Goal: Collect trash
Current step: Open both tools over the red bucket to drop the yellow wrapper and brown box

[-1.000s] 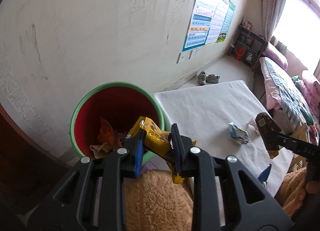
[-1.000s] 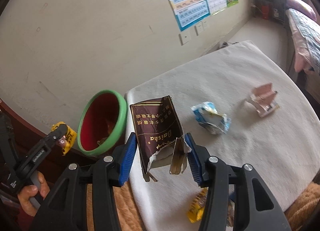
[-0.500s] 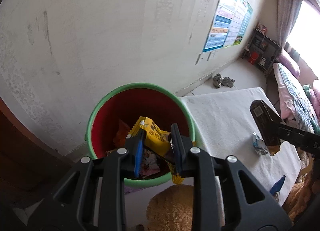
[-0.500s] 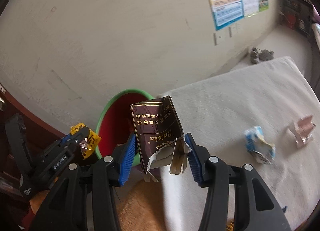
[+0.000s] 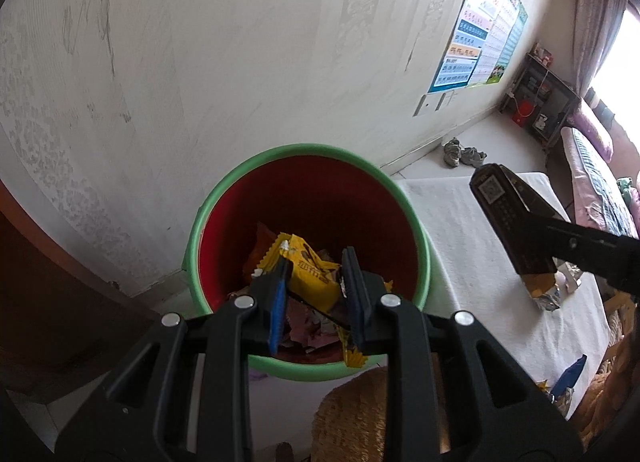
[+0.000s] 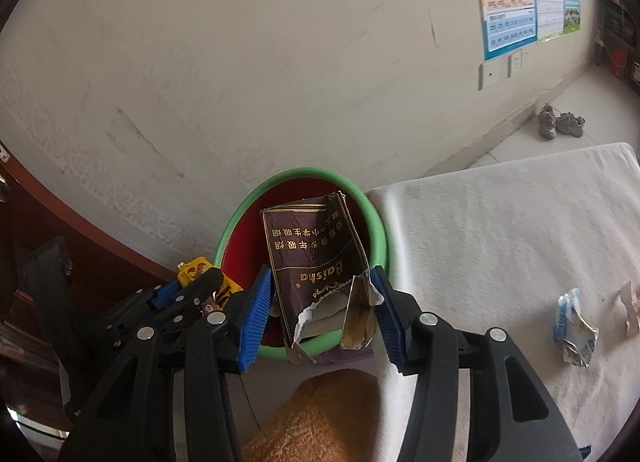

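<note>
wrapper [image 5: 311, 277] — pinched in left gripper [image 5: 316, 296], above bin [image 5: 304, 154] | pack [image 6: 316, 258] — clamped in right gripper [image 6: 320, 312], bin rim beyond its tips | table [image 6: 500, 230] right of bin, blue scrap [image 6: 574, 328] on it

Left wrist view: looks steeply down from close above into the bin [image 5: 308, 230], wall behind, table [image 5: 500, 302] running off to the right. Right wrist view: sits slightly farther back, faces the wall at a shallower downward angle, the bin [image 6: 304, 182] at centre and the table [image 6: 500, 230] right. Both views share bin, table edge, wall poster [image 5: 476, 46] and shoes [image 6: 560, 124]; each shows the other hand-held gripper.
</note>
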`<state>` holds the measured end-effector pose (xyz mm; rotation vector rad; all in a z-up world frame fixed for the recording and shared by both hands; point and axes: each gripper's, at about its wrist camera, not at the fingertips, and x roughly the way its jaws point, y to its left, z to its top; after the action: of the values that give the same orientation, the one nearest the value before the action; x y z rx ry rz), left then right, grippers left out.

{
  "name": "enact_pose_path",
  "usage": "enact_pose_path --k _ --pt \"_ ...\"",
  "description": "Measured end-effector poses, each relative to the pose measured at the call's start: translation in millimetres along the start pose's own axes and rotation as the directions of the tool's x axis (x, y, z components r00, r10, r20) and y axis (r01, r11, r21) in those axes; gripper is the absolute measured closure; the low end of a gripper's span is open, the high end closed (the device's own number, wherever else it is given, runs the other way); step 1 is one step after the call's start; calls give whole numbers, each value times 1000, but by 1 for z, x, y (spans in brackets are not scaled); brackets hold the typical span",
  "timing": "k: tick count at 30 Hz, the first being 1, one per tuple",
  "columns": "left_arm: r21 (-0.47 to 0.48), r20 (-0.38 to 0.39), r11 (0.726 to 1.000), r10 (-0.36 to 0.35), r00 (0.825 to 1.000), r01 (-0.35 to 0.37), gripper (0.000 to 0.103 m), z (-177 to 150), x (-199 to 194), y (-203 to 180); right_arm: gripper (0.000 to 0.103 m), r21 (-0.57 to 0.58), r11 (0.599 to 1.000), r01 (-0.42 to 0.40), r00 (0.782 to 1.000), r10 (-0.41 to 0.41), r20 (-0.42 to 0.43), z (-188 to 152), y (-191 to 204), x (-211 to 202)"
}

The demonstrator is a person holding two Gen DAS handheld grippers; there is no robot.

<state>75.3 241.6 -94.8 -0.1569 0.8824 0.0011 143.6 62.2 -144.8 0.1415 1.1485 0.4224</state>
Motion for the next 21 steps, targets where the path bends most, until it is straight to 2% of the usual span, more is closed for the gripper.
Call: enact_pose_path --k 14,16,17,18,21 --pt "-51 -46 999 -10 999 8 77 6 25 16 54 12 1000 -17 999 17 -31 13 13 27" --pt "-53 -42 999 0 999 -2 57 5 26 18 50 31 999 -33 999 34 -19 14 12 28" --pt "-54 -35 998 6 999 -8 45 4 26 18 44 42 998 -43 999 44 -13 15 11 28" --pt "-56 -24 998 13 1000 -14 45 4 24 19 40 49 998 -48 999 49 -8 16 10 28" --pt "-63 -30 998 24 999 -26 45 0 25 19 40 61 997 -46 999 46 7 13 5 23"
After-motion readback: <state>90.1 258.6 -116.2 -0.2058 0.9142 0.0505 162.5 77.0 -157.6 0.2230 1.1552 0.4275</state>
